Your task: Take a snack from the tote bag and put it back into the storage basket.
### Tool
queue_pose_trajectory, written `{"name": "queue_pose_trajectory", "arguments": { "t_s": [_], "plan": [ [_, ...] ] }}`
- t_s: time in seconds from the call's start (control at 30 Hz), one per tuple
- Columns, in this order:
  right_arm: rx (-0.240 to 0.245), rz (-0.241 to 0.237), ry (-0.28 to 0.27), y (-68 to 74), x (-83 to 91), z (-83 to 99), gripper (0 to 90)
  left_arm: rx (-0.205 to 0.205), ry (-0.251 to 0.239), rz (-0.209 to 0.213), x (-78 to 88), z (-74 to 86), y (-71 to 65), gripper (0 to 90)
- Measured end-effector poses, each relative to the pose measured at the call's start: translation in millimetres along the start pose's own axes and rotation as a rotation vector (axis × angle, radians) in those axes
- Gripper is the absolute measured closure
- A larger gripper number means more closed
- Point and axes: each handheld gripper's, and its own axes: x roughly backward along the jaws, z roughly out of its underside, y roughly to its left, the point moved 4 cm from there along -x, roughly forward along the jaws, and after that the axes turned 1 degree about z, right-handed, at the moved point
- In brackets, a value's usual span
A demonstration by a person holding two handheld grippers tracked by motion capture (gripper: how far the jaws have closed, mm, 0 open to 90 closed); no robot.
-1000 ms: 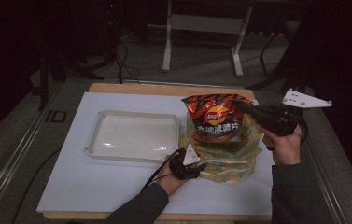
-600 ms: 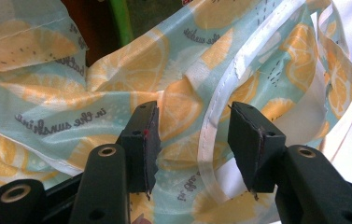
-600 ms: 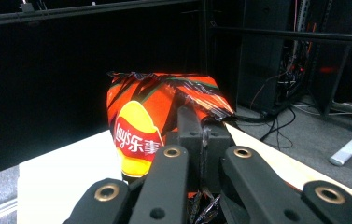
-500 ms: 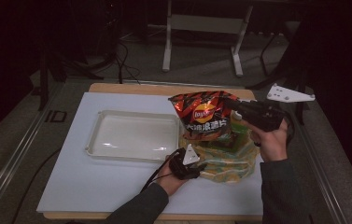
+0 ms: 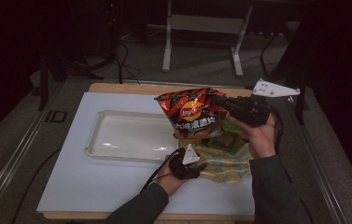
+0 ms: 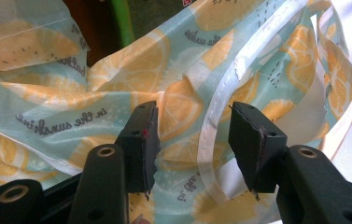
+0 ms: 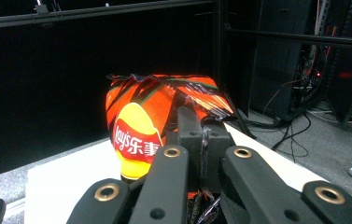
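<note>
A red-orange Lay's crisp bag [image 5: 193, 113] hangs upright above the crumpled lemon-print cloth bag [image 5: 225, 158], which lies near the worktop's right front corner.

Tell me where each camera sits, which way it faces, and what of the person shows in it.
High view: above the person's side, looking forward and down on the table; both forearms, left tongs, right tongs.
Left gripper view: rides the left tongs, facing the lemon-print bag; its two jaws stand apart.
Right gripper view: rides the right tongs, facing the dark room; jaws shut on the chip bag.
Shared: the chip bag appears in the high and right gripper views.
</note>
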Motion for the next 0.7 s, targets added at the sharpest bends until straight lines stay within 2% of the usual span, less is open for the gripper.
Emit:
{"name": "queue_pose_trajectory", "arguments": {
  "t_s": [0.3, 0.7],
  "plan": [
    [0.003, -0.013, 0.001, 3.1, -17.9, -5.4, 90.0, -0.001, -0.001, 0.001, 0.0, 0.0, 0.0, 51.7],
    [-0.037, -0.011, 0.001, -1.6, -45.9, -4.1, 90.0, -0.005, -0.013, -0.005, 1.6, 0.0, -0.3, 51.3]
  ]
}}
